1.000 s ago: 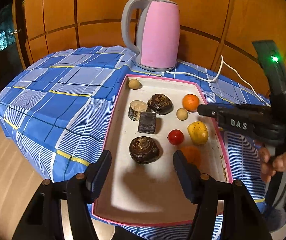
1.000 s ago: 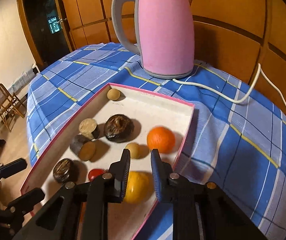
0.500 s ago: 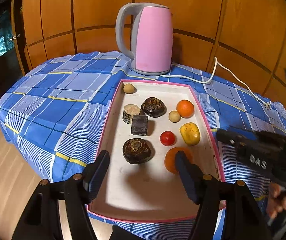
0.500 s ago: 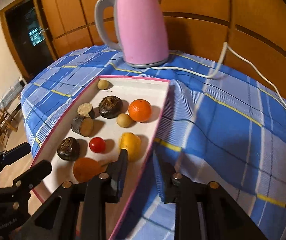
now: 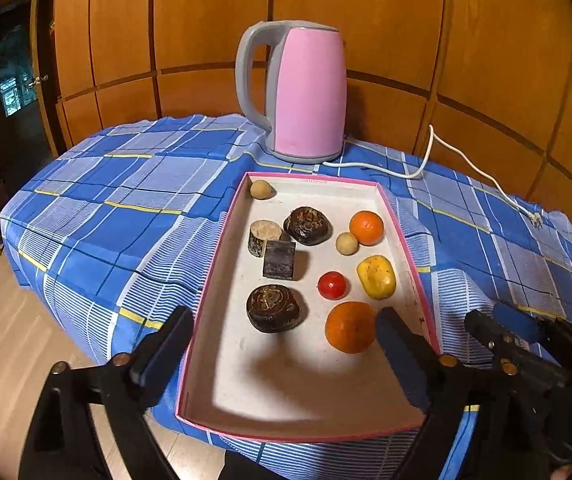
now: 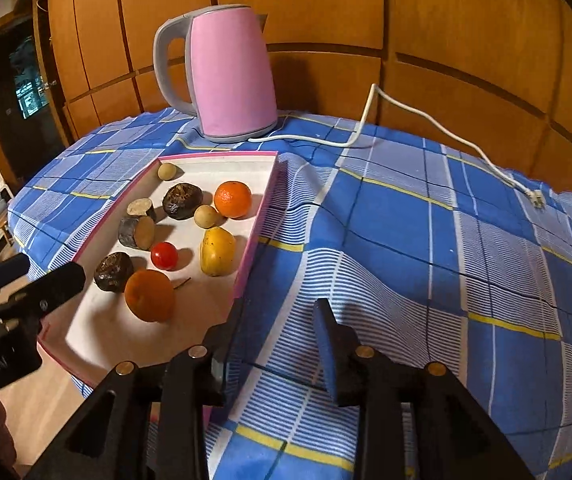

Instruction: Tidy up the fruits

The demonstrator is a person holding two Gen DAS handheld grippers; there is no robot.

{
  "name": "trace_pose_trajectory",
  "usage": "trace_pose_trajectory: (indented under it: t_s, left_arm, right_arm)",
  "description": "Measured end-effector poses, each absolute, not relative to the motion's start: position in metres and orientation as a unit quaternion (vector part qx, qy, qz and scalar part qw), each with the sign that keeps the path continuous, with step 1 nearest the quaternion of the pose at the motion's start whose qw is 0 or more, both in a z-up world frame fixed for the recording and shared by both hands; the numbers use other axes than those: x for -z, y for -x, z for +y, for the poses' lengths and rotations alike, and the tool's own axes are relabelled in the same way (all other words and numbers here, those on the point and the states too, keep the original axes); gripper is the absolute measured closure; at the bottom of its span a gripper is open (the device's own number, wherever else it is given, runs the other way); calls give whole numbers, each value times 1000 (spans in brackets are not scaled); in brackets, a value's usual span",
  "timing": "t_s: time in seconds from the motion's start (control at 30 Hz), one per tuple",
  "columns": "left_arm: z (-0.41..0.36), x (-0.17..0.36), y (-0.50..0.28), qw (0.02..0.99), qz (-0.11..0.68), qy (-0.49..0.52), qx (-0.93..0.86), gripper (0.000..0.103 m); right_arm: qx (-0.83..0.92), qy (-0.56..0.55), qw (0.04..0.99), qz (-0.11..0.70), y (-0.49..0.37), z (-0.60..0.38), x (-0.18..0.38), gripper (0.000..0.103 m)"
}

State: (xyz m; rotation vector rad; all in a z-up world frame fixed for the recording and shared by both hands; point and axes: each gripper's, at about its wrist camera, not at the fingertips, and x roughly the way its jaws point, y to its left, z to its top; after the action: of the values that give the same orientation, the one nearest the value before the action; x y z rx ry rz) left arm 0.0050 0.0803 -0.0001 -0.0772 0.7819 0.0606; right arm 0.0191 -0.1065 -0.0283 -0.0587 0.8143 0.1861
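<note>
The left gripper (image 5: 283, 340) hangs over the near part of the pink-rimmed tray (image 5: 209, 280), its fingers (image 5: 161, 344) released wide; they have just been opening, and nothing is pressed between them. The large orange (image 5: 349, 327) lies free on the tray floor just beside the inner face of the right finger, at about 1 o'clock from the middle of the gripper. In the same tray, toward 12 o'clock, lie a dark brown round fruit (image 5: 273, 308), a red tomato (image 5: 332, 285), a yellow fruit (image 5: 376, 277), a dark square piece (image 5: 279, 260), a cut log-like piece (image 5: 262, 237), a second dark round fruit (image 5: 307, 225), a small orange (image 5: 366, 227) and two small beige balls (image 5: 346, 243). The right gripper (image 6: 275, 340) is outside the tray, over the blue checked cloth of the counter (image 6: 426, 240), at 3 o'clock from the tray's right wall; its fingers have just been opening a little and stand apart on nothing. A pink kettle (image 5: 306, 92) stands at 12 o'clock behind the tray, with its white cord (image 5: 430, 160) on the cloth.
</note>
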Motion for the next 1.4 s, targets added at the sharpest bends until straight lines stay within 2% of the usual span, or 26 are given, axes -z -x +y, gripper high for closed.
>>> trace_pose_trajectory:
  t_s: [0.03, 0.13, 1.4]
  left_arm:
    - [81, -1, -5, 924, 380, 37, -33, 2]
    - [82, -4, -3, 927, 372, 41, -33, 0]
    - [86, -7, -2, 933, 349, 34, -77, 0]
  right_arm:
    - [-88, 30, 915, 392, -17, -106, 27, 67]
    - [-81, 33, 919, 383, -14, -106, 24, 66]
    - [-86, 58, 933, 345, -4, -94, 15, 65]
